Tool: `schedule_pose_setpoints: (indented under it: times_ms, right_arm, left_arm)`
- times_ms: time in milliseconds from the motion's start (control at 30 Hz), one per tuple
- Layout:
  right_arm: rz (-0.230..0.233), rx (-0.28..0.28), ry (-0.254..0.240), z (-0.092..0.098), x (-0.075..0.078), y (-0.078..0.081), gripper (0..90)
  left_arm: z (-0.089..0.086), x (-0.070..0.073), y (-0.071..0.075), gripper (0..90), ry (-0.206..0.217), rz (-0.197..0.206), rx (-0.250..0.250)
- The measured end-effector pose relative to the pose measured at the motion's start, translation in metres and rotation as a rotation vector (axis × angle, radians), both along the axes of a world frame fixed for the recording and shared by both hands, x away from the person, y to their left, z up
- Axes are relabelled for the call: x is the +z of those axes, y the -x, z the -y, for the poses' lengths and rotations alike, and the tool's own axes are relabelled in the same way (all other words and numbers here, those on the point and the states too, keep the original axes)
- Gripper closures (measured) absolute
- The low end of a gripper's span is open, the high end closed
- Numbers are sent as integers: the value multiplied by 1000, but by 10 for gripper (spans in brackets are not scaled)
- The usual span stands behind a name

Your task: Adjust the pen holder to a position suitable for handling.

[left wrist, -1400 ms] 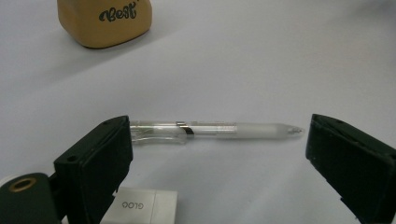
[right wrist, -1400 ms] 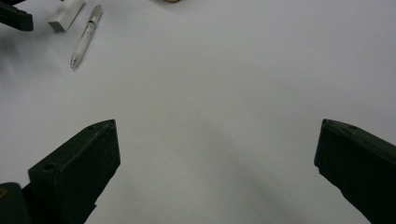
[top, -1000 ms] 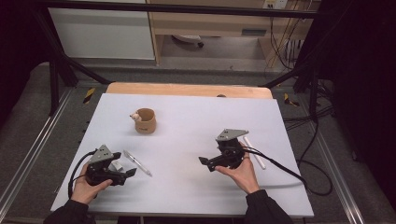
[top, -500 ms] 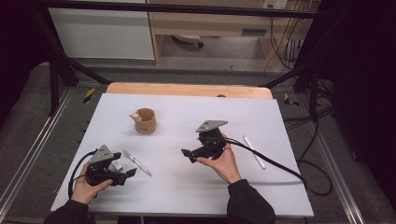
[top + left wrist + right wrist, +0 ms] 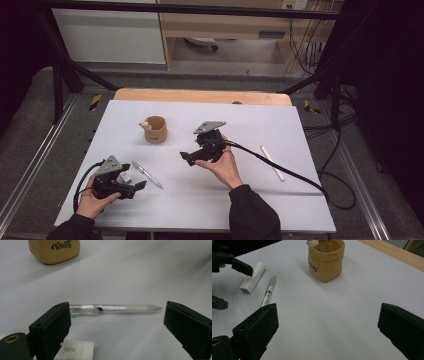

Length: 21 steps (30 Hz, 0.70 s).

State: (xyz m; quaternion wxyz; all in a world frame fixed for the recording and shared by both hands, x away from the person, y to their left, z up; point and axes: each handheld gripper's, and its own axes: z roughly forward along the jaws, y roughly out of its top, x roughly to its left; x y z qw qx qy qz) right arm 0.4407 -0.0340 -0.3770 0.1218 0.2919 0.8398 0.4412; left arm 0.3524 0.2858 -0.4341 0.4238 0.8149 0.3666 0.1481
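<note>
Since a second ago the right gripper has swung leftward, jaws spread wide and empty, facing the tan fabric pouch beyond them. Left gripper gapes too, touching nothing; the clear plastic pen lies crosswise just beyond its jaws, spanning the gap.

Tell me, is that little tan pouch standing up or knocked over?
Upright. The tan pouch stands on its base on the table, mouth open upward, with something white poking over its rim.

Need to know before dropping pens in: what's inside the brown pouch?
A whitish item pokes above the rim of the brown pouch at one side. The pouch's walls hide the rest of its inside.
</note>
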Motion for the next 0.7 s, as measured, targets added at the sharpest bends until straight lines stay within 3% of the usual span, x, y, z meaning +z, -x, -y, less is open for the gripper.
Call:
schedule_pose_setpoints:
  times_ms: [700]
  right_arm:
    - [18,25,25,-47,6,-27,54]
  left_arm:
    - [1,-1,0,75,-3,-3,-6]
